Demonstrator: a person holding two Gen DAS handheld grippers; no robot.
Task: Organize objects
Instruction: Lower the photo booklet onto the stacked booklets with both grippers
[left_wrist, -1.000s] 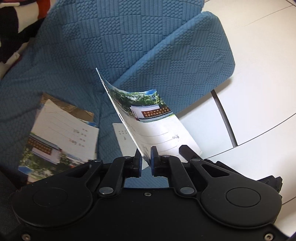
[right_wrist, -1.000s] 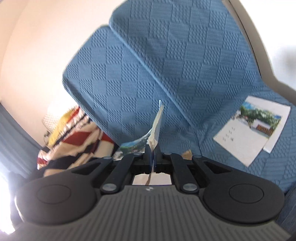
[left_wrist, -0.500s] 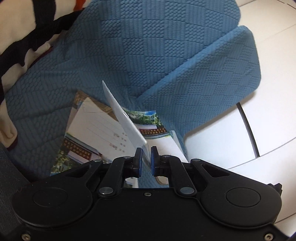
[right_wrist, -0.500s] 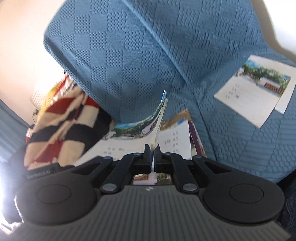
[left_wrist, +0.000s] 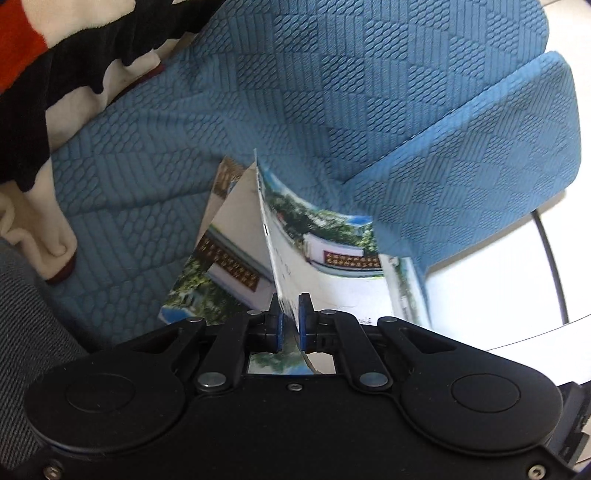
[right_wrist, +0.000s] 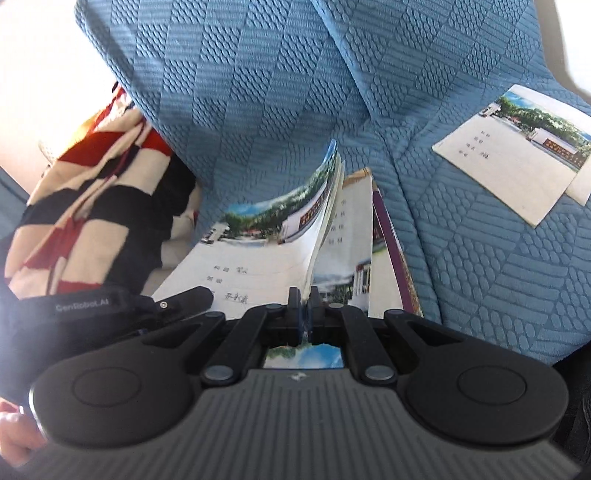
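Two hand-held grippers, the left hand-held gripper (left_wrist: 289, 308) and the right hand-held gripper (right_wrist: 304, 302), are each pinching one edge of the same bent notebook (right_wrist: 258, 254) just above a notebook pile (right_wrist: 354, 236) on the blue sofa (right_wrist: 258, 110).

Thin booklet (left_wrist: 325, 266) with photo cover, bent and standing on edge, its lower edge pinched in the tool; beneath and ahead, a stack of similar booklets (right_wrist: 354, 236) lying flat; far right, another booklet (right_wrist: 517, 147) lying flat, well apart.
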